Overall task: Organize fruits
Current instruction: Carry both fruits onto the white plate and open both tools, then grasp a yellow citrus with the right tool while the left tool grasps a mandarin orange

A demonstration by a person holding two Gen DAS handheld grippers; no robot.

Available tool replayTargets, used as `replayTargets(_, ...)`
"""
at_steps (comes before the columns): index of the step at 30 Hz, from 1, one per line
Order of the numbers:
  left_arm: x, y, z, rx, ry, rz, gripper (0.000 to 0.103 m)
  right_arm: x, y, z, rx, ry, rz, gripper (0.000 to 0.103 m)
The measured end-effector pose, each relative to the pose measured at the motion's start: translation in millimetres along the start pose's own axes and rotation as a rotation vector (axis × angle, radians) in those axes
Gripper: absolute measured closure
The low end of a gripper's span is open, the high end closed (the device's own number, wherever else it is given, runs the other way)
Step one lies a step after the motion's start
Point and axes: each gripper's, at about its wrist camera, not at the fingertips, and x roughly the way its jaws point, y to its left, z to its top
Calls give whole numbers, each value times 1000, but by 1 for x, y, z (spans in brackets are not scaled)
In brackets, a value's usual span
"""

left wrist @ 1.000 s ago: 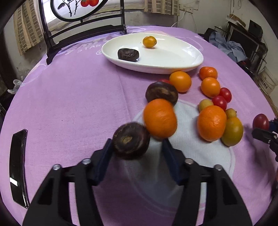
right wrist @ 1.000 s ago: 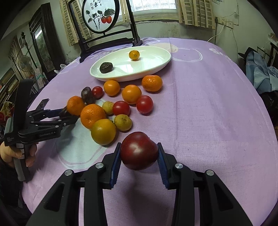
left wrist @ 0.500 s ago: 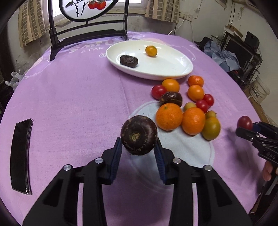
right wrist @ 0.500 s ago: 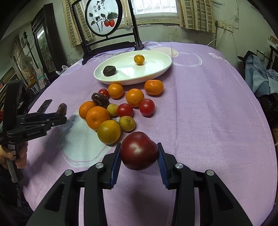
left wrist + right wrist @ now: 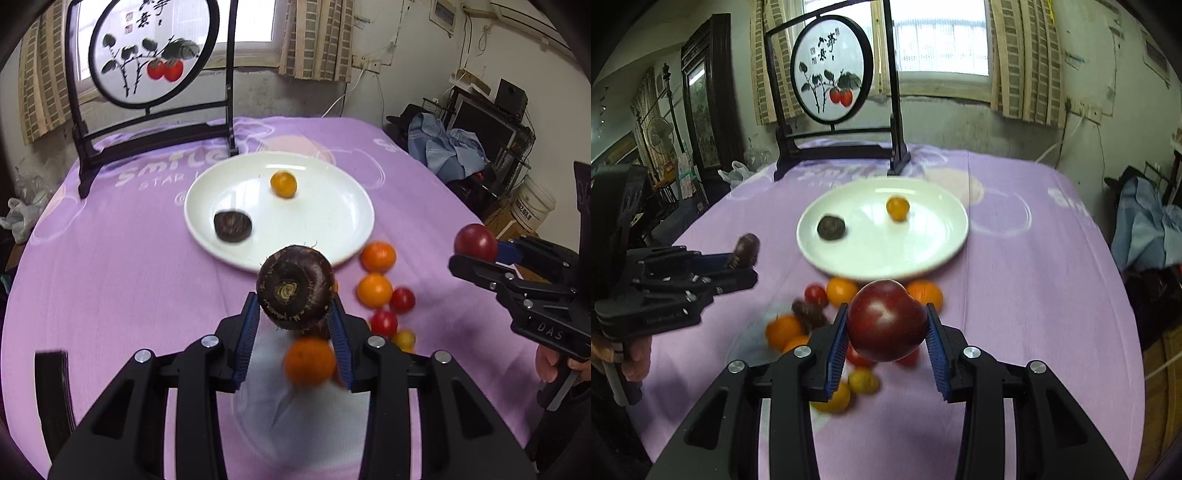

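Note:
My left gripper [image 5: 295, 317] is shut on a dark brown water chestnut [image 5: 294, 287], held above the purple table just short of the white plate [image 5: 332, 236]. The plate holds another dark chestnut [image 5: 232, 226] and a small orange fruit [image 5: 283, 184]. My right gripper [image 5: 886, 332] is shut on a dark red plum [image 5: 886, 319], held above the fruit pile. The pile of oranges [image 5: 374, 290] and red tomatoes [image 5: 402, 300] lies on the cloth between the grippers and the plate. Each gripper shows in the other's view: the right gripper [image 5: 476, 254], the left gripper [image 5: 744, 258].
A black-framed round painted screen [image 5: 831, 74] stands at the table's far edge behind the plate. A black phone [image 5: 51, 391] lies at the left near edge. A white patch on the cloth [image 5: 295, 413] lies under the near fruits. Clutter and a bucket [image 5: 532, 206] stand off the right side.
My left gripper closed on the water chestnut, lifted it and moved forward toward the plate. My right gripper rose and moved forward with the plum over the fruit pile.

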Motion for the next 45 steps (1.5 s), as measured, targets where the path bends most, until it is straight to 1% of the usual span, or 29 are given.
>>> replayTargets(3, 25, 2, 28, -13, 4, -1, 66, 27, -10, 26, 30, 13, 6, 63)
replayTargets(6, 63, 7, 47, -40, 53, 16, 66, 64, -21, 43, 64, 65, 6, 63)
replayTargets(8, 82, 8, 54, -34, 75, 26, 67, 85, -25, 47, 69, 102, 3, 63)
replayTargets(9, 91, 8, 58, -28, 76, 36, 67, 95, -26, 48, 63, 117, -12, 63)
replayTargets(11, 102, 8, 60, -16, 86, 53, 67, 110, -26, 49, 50, 135, -19, 63)
replayTargets(14, 115, 11, 65, -23, 97, 57, 67, 128, -28, 49, 54, 156, -6, 62)
replayTargets(15, 120, 13, 66, -31, 103, 78, 67, 135, -29, 49, 56, 173, -2, 61)
replayTargets(16, 122, 16, 66, -42, 109, 87, 67, 137, -30, 50, 63, 170, -4, 59)
replayTargets(18, 119, 20, 63, -61, 108, 73, 64, 130, -33, 49, 87, 142, 4, 44)
replayTargets(20, 113, 22, 59, -66, 102, 85, 55, 122, -34, 49, 91, 121, 17, 44)
replayTargets(21, 108, 22, 56, -63, 96, 95, 53, 116, -35, 47, 87, 112, 13, 44)
replayTargets(23, 98, 21, 48, -57, 87, 104, 43, 104, -36, 39, 92, 111, 16, 43)
replayTargets(25, 88, 20, 38, -52, 81, 104, 38, 96, -36, 30, 93, 121, 14, 42)
replayTargets(27, 81, 20, 28, -55, 82, 99, 35, 84, -35, 16, 78, 125, -3, 39)
replayTargets(30, 64, 19, 10, -59, 71, 105, 29, 68, -30, -4, 41, 135, -24, 38)
replayTargets(32, 53, 20, 0, -68, 58, 102, 22, 56, -26, -20, 24, 140, -26, 38)
replayTargets(36, 30, 20, -23, -91, 35, 102, 19, 35, -14, -45, 4, 149, -11, 38)
replayTargets(38, 22, 20, -34, -101, 32, 100, 16, 26, -6, -58, 1, 150, 1, 38)
replayTargets(41, 12, 19, -52, -110, 26, 113, 15, 18, 8, -75, -5, 162, 22, 38)
replayTargets(45, 6, 18, -75, -121, 47, 123, 13, 16, 25, -94, -21, 192, 42, 38)
